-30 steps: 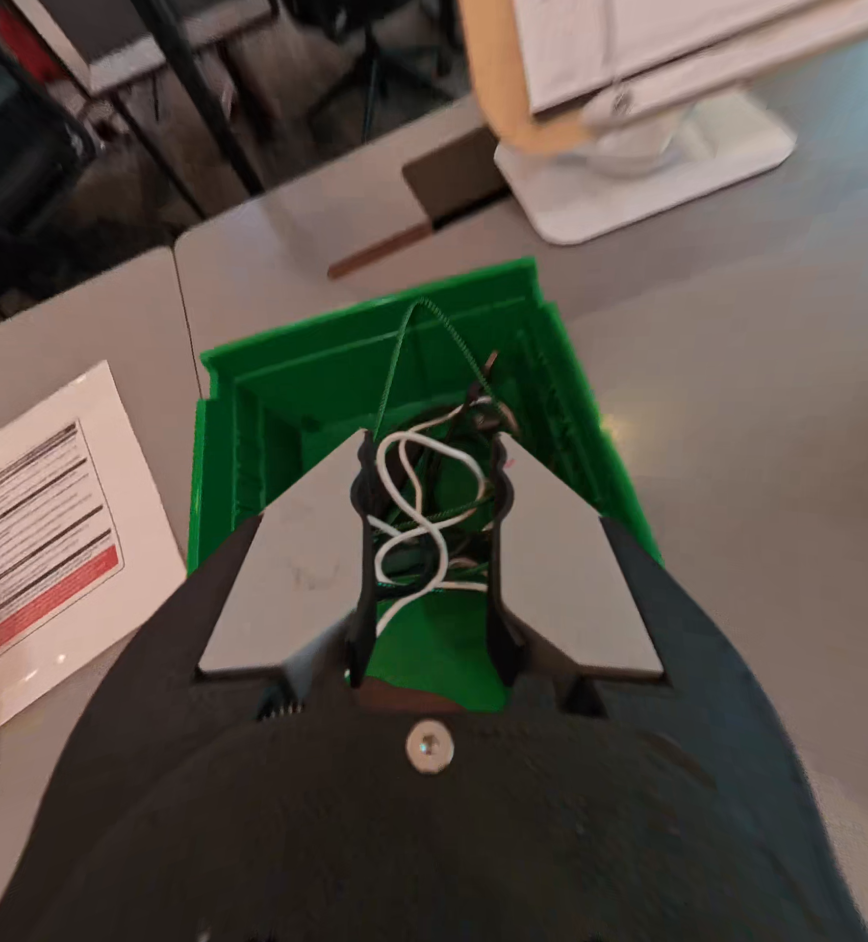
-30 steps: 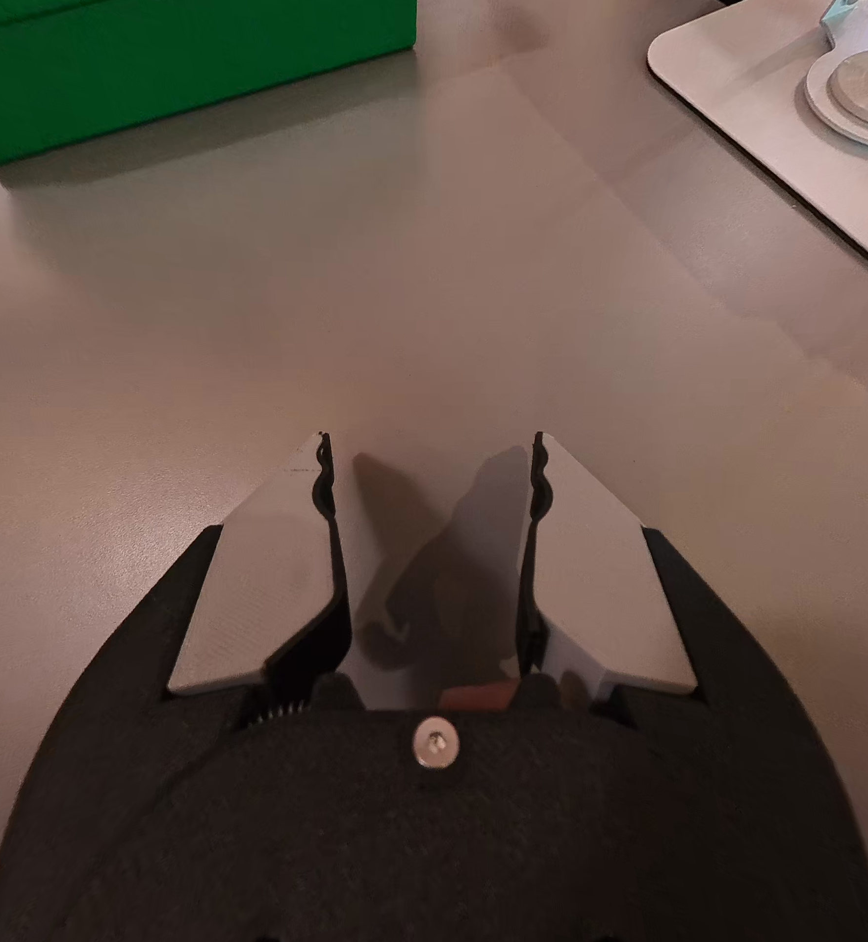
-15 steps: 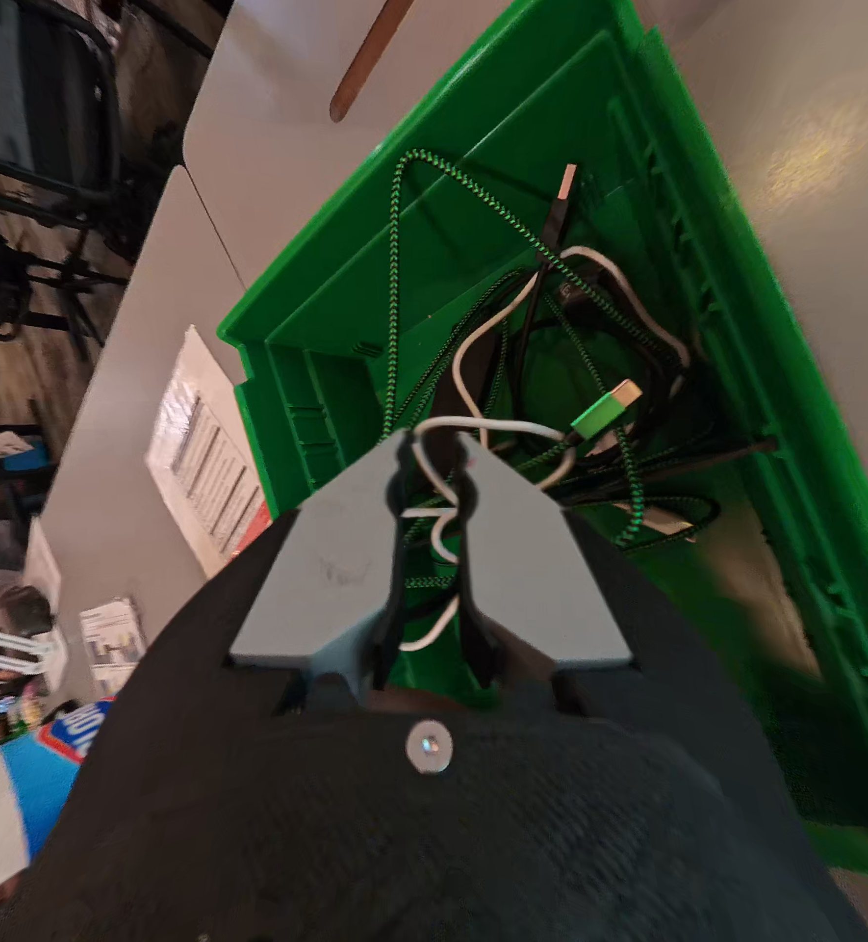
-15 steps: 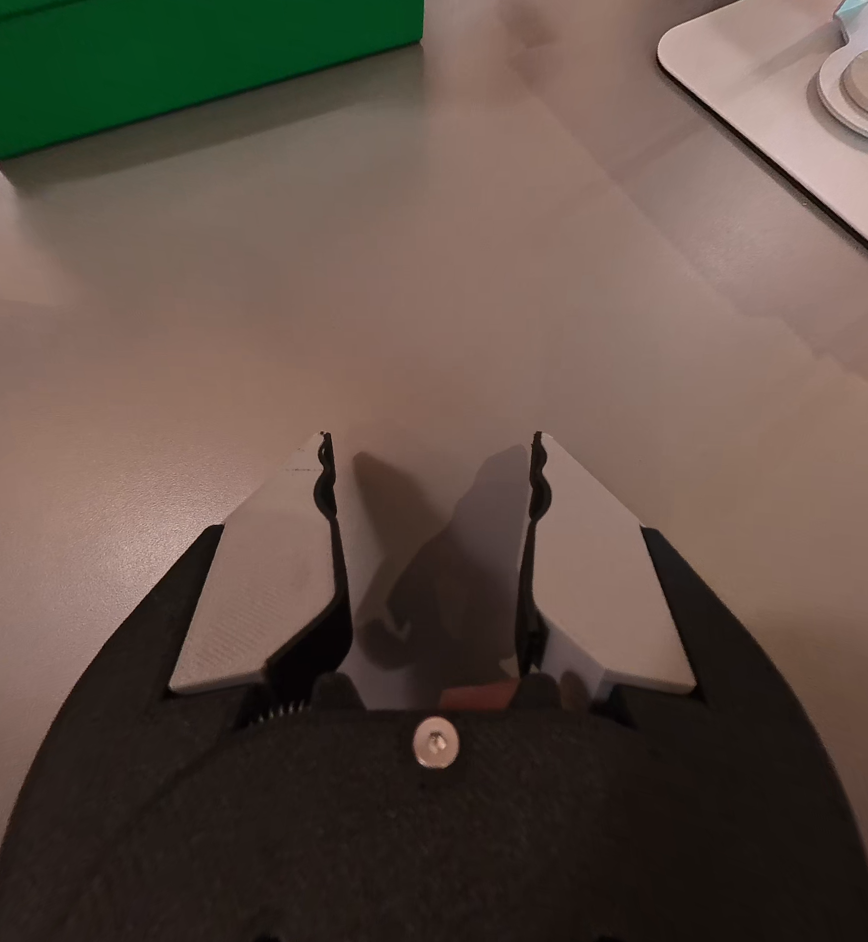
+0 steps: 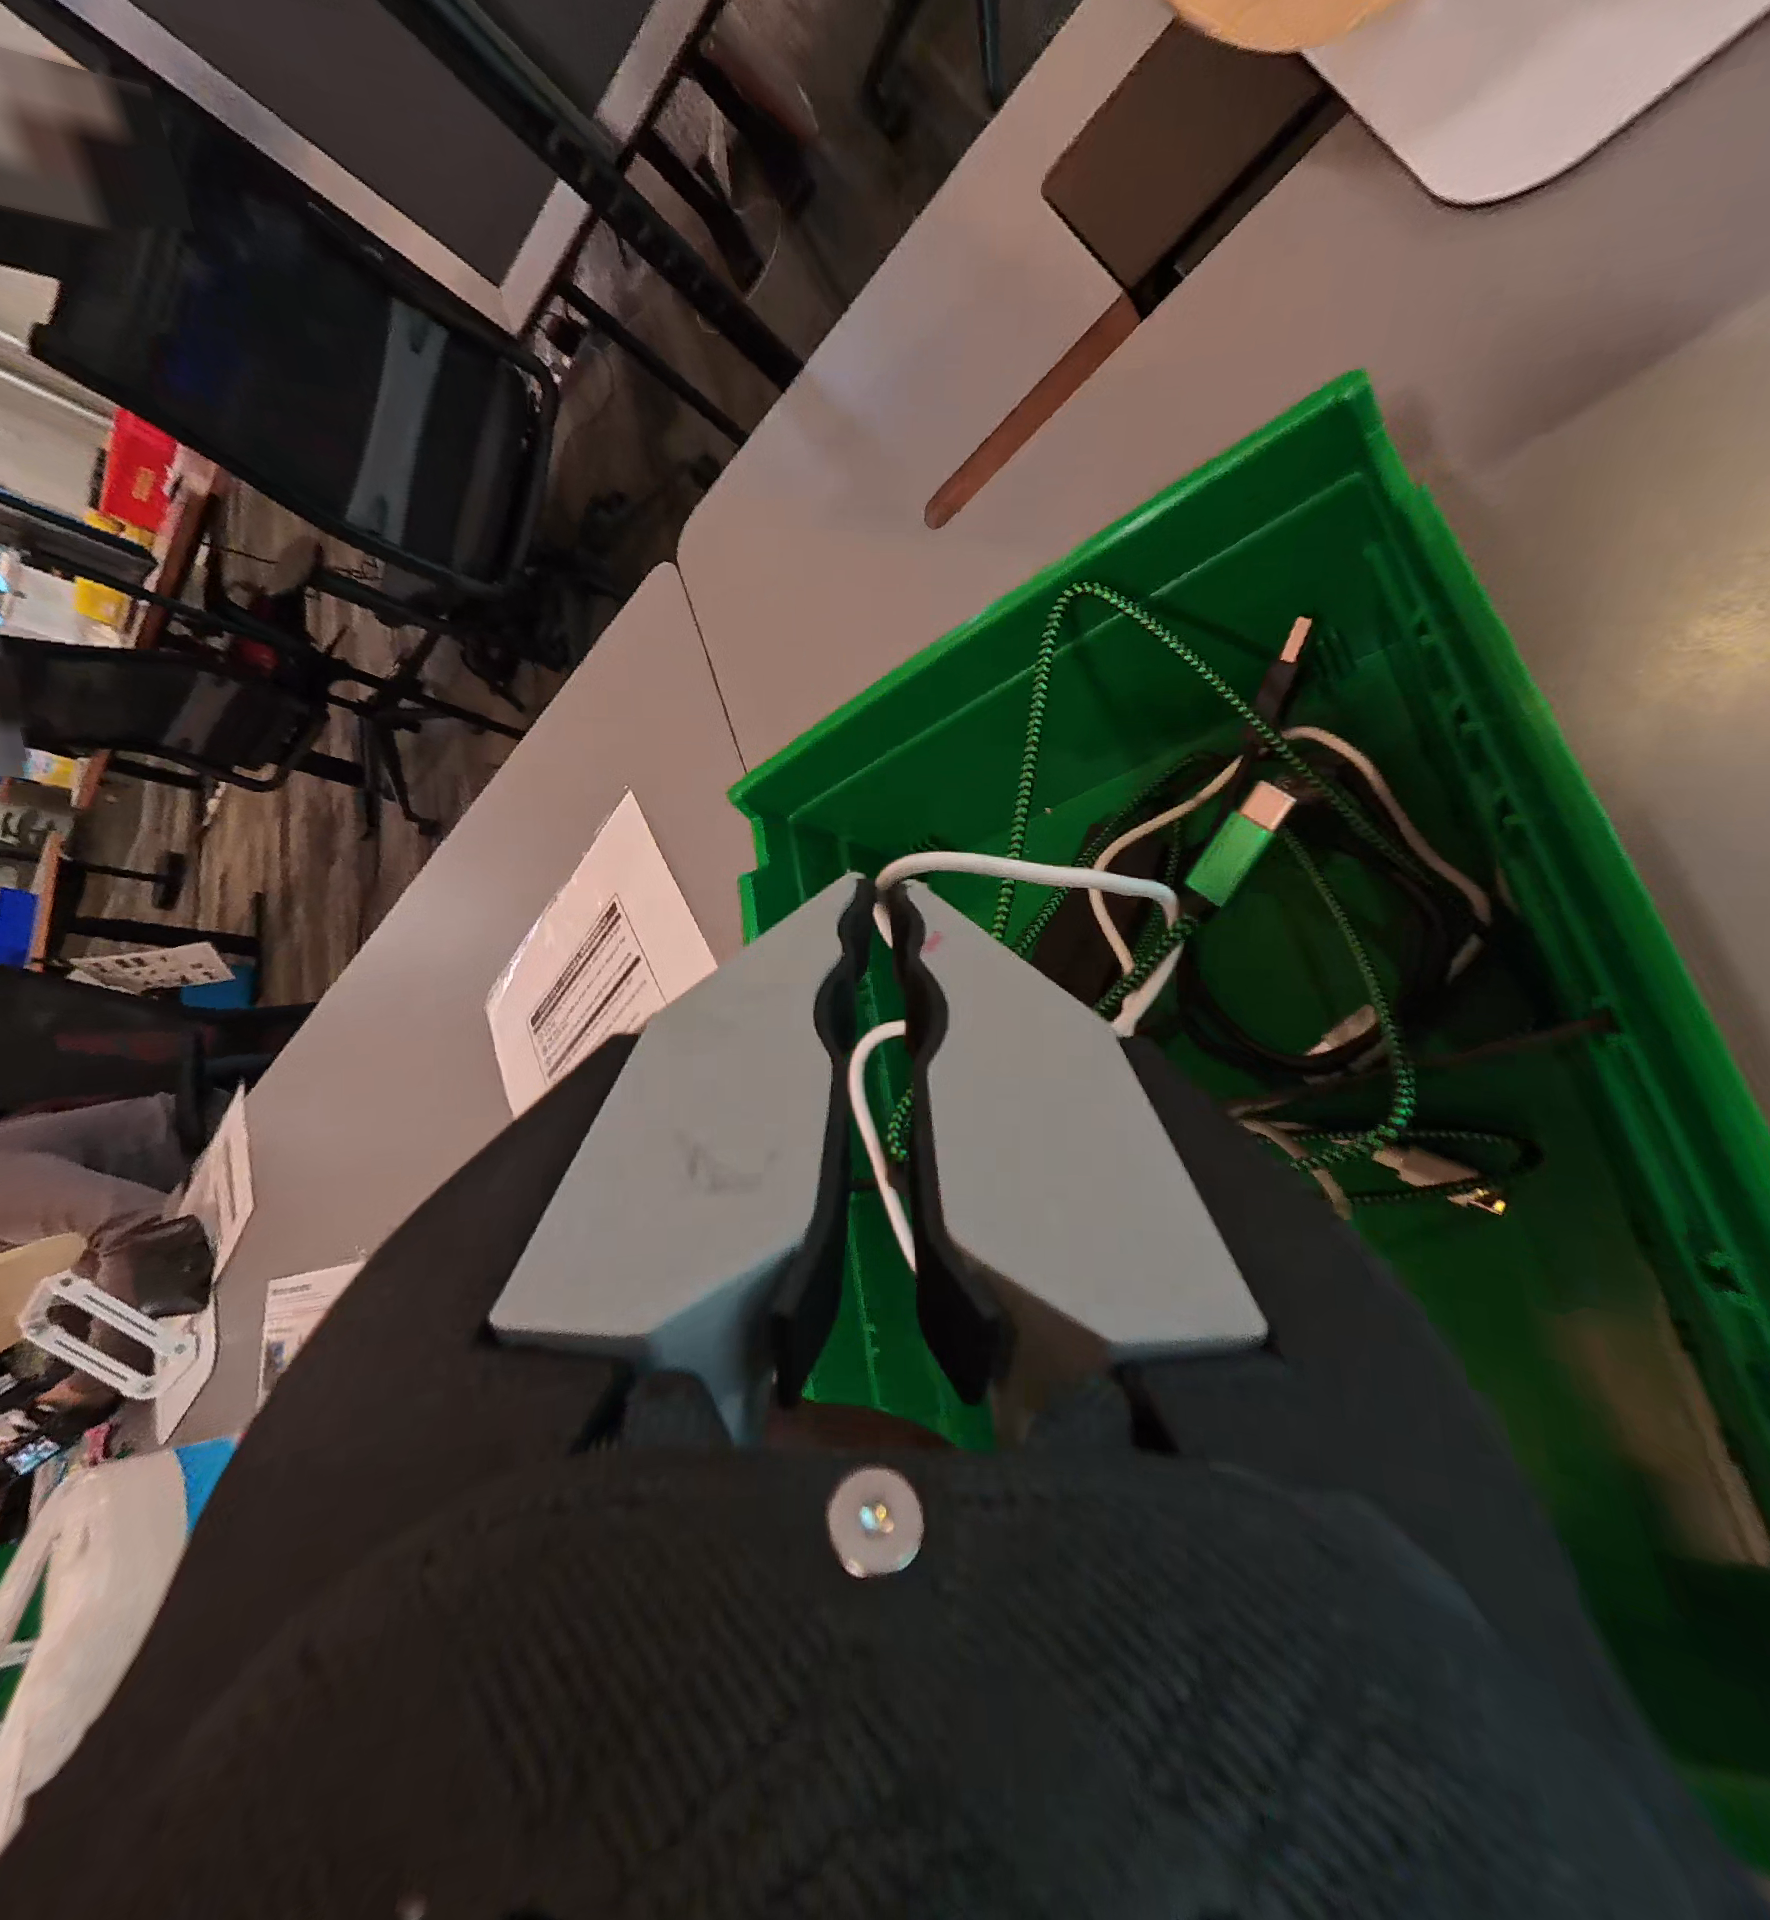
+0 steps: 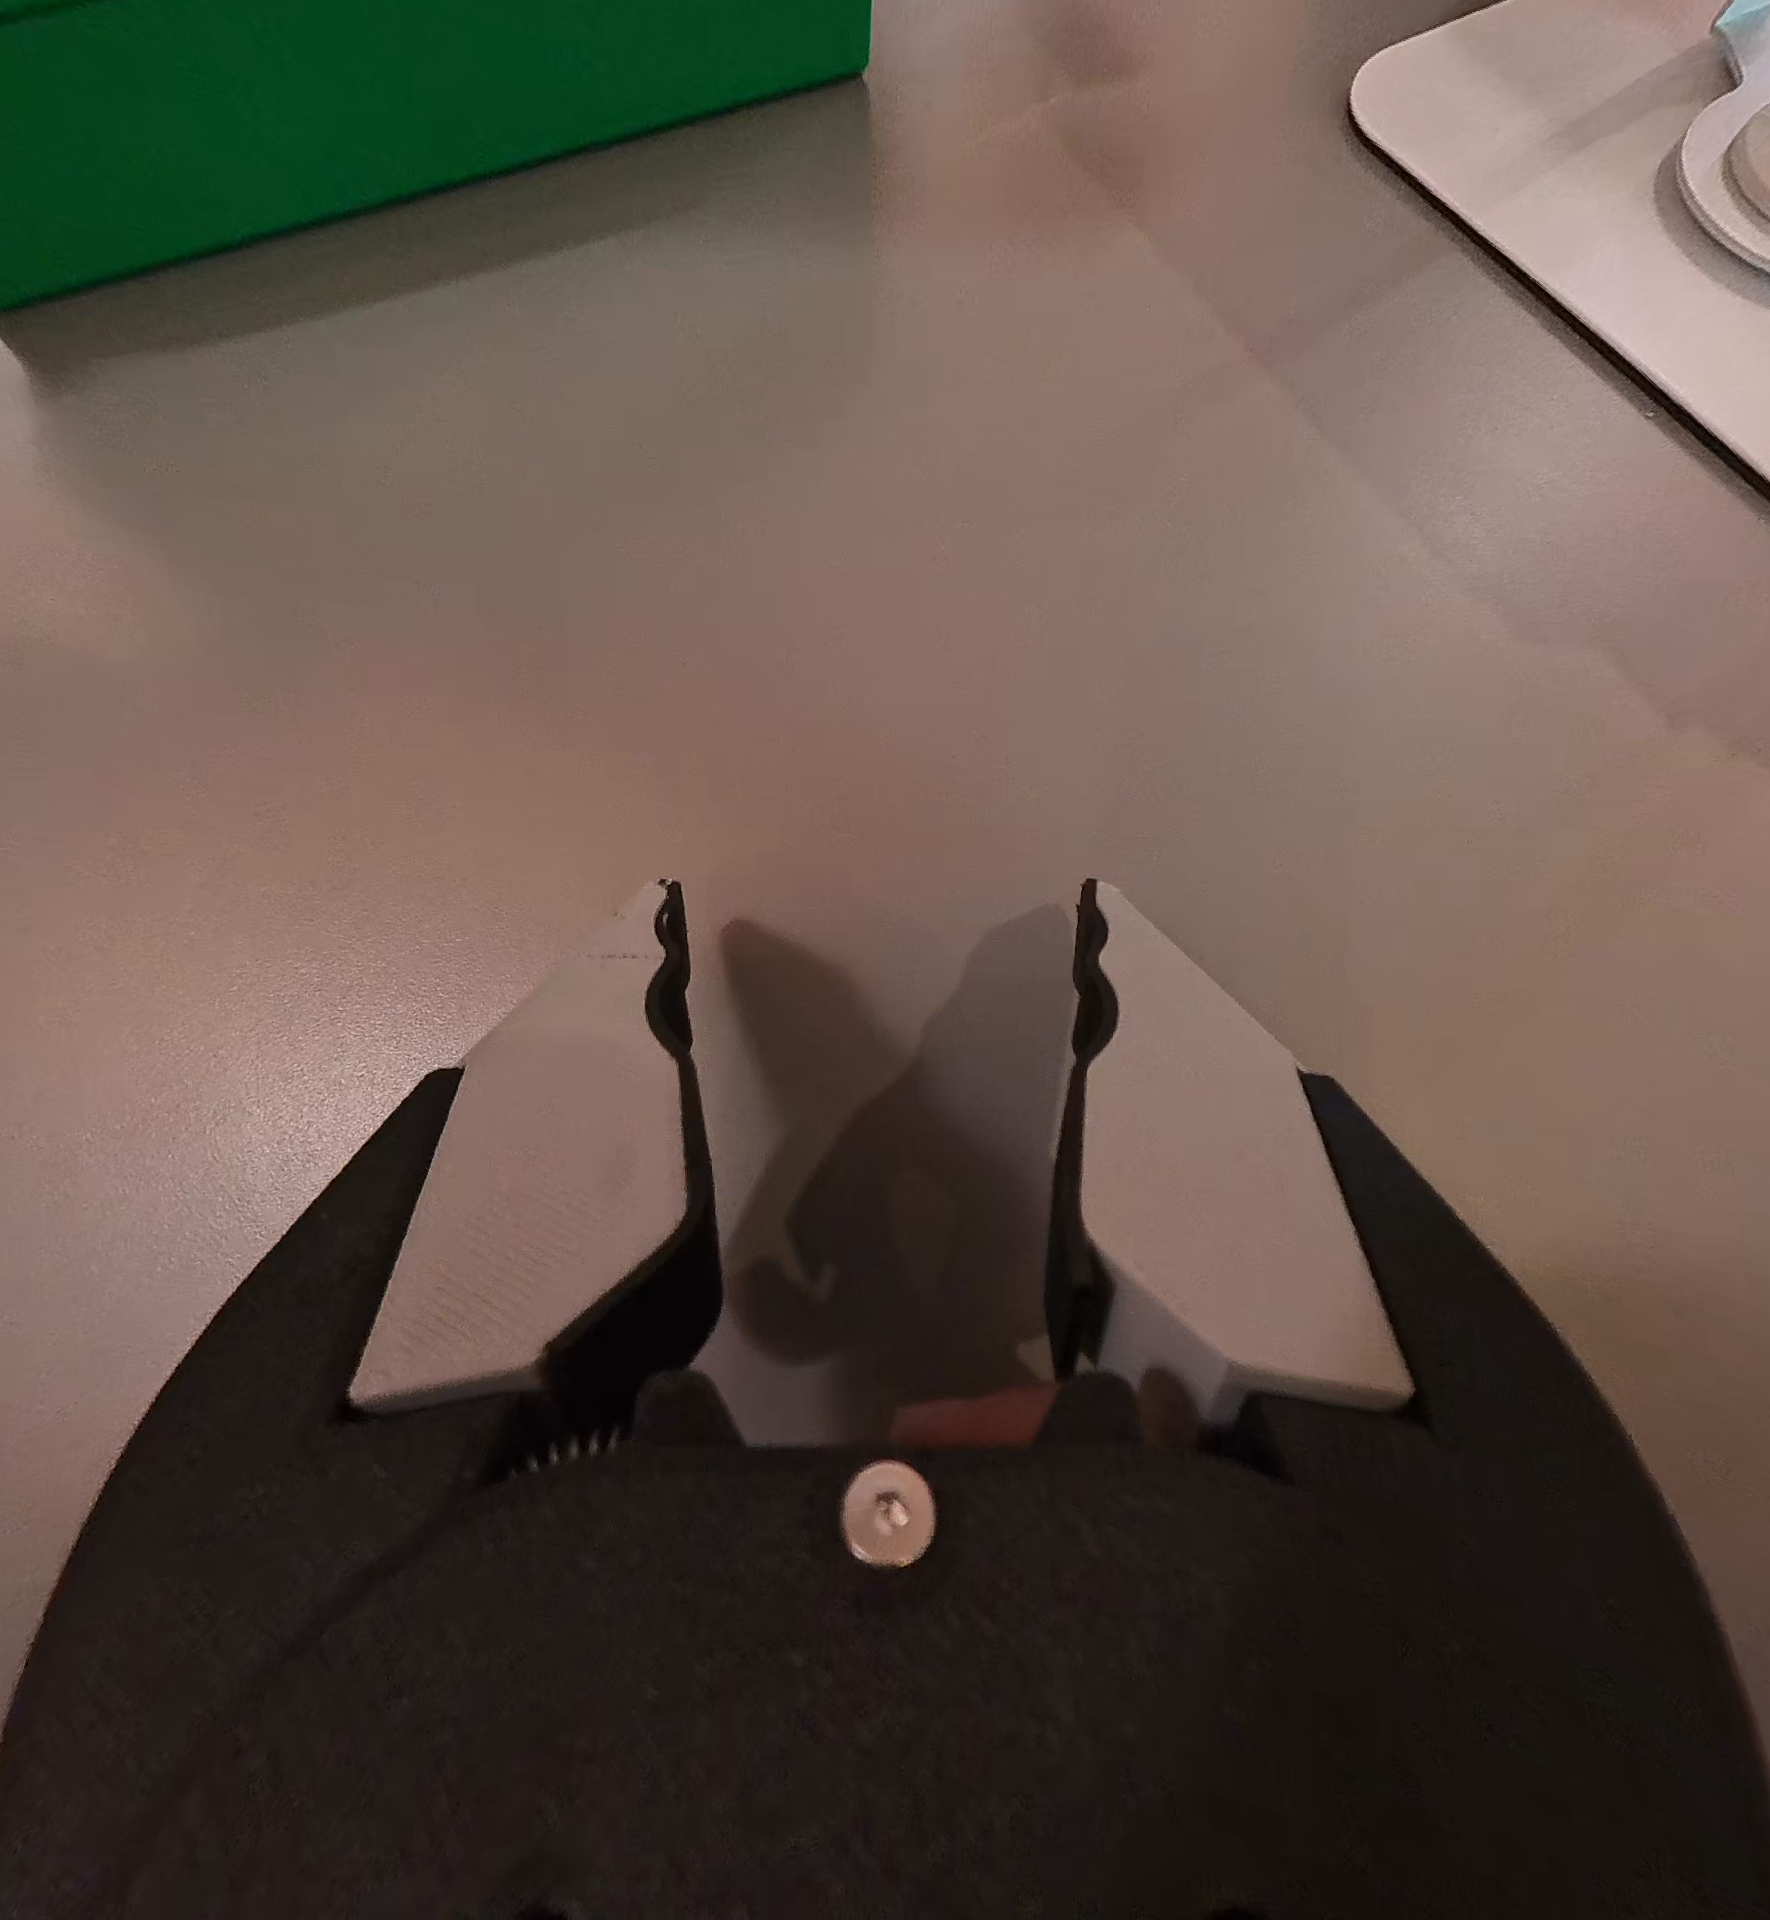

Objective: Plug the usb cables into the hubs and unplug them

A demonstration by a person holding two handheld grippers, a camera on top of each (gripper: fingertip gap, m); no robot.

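A green bin holds a tangle of USB cables: a white cable, green-black braided cables, black ones and a green metal plug. My left gripper is shut on the white cable at its tips and holds it above the bin's left end; the cable loops back between the fingers. My right gripper is open and empty, low over the bare grey table. The bin's side shows at the right wrist view's top left. No hub is visible.
A white flat base with a round disc lies at the right wrist view's top right; it also shows in the left wrist view. A printed sheet lies left of the bin. Chairs and desks stand beyond the table edge. The gap from one gripper's tips to the other's is roughly 40 cm.
My left gripper closed from open onto the white cable and lifted and tilted, pulling the cable up out of the tangle. My right gripper has barely moved.
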